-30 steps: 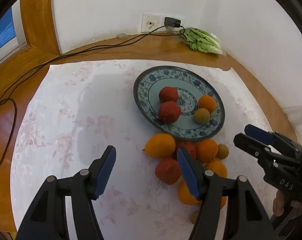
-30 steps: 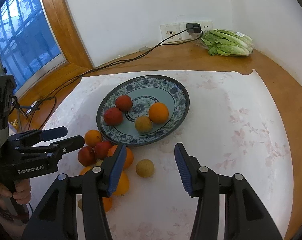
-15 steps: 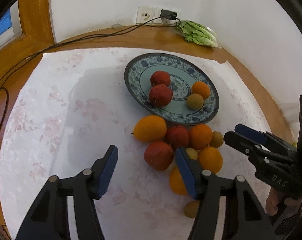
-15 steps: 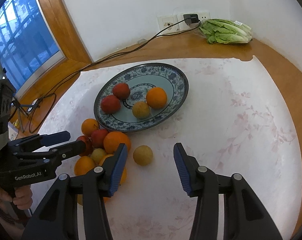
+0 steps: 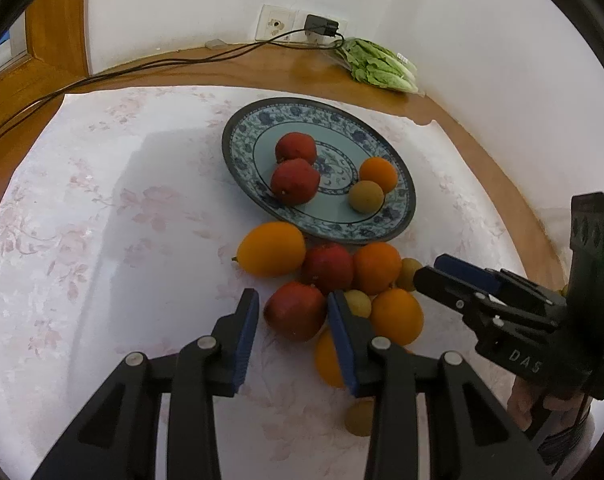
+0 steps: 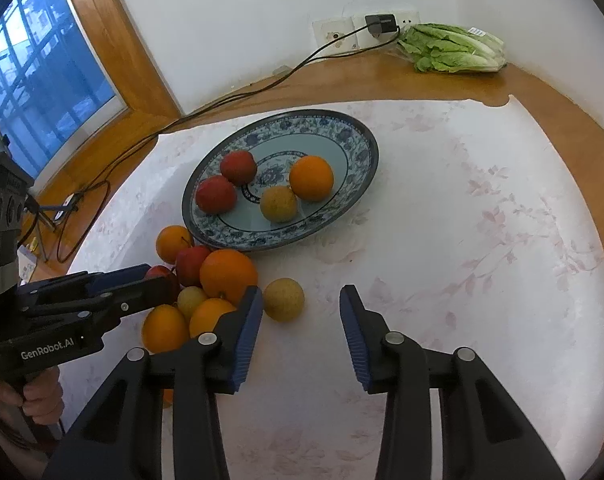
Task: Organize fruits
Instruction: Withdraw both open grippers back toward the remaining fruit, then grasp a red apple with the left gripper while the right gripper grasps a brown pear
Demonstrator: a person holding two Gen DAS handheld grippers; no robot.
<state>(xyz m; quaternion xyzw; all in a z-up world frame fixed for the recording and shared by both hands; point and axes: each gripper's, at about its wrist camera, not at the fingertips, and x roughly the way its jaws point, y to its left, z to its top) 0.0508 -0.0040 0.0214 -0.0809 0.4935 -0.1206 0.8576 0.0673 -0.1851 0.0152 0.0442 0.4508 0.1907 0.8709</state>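
- At the near rim of the plate (image 5: 406, 200), on the flowered cloth (image 5: 101, 220), the loose fruits are lying heaped together; the left gripper (image 5: 293, 322) is closing narrowly around the nearest red fruit (image 5: 295, 314), which is sitting between its blue pads, though contact is not clearly showing.
- Toward the cloth's right side, the right gripper (image 6: 300, 330) is also closing, with nothing between its jaws yet; a small tan fruit (image 6: 283, 299) is lying just beyond its left pad (image 6: 247, 332).
- The red fruit is looking firm, smooth and rounded, so it is likely rolling easily; taking it across its widest middle is seeming safest, with gentle pressure to avoid bruising.
- The oranges (image 5: 376, 268) touching it are probably shifting once it lifts.
- Four fruits are already resting on the plate.
- The left gripper's body is reading "GenRobot.AI" (image 6: 47, 354) in the right view; the right gripper's is showing "DAS" (image 5: 524, 356) in the left view.
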